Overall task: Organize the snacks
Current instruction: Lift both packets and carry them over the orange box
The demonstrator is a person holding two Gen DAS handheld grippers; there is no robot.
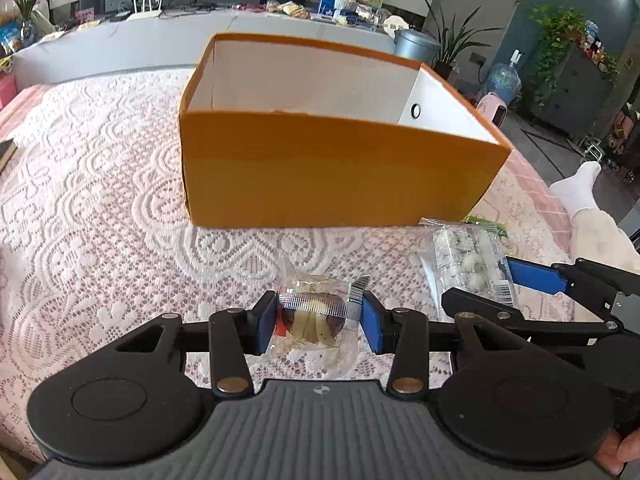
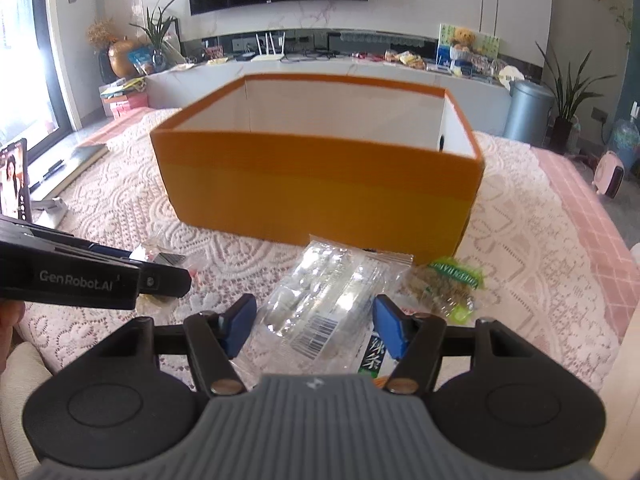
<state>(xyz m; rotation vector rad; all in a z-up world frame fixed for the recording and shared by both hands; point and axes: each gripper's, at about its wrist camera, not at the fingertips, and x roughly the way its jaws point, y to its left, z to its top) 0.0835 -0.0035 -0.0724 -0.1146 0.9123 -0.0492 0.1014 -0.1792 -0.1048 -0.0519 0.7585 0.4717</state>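
Note:
An open orange box (image 1: 328, 168) with white inner walls stands on the lace-covered table; it also shows in the right wrist view (image 2: 320, 188). My left gripper (image 1: 318, 322) is shut on a clear-wrapped pastry (image 1: 316, 316), in front of the box. My right gripper (image 2: 316, 328) is open, its blue pads either side of a clear snack packet with a barcode (image 2: 320, 304). That packet (image 1: 468, 260) lies right of the pastry in the left wrist view. A green-labelled snack bag (image 2: 444, 284) lies to its right, near the box's corner.
The pink lace tablecloth (image 1: 100, 200) covers the table. A phone on a stand (image 2: 14, 184) and a book (image 2: 80, 160) sit at the far left. A dark-and-green labelled packet (image 2: 372, 356) lies under my right gripper. A cabinet with clutter stands behind.

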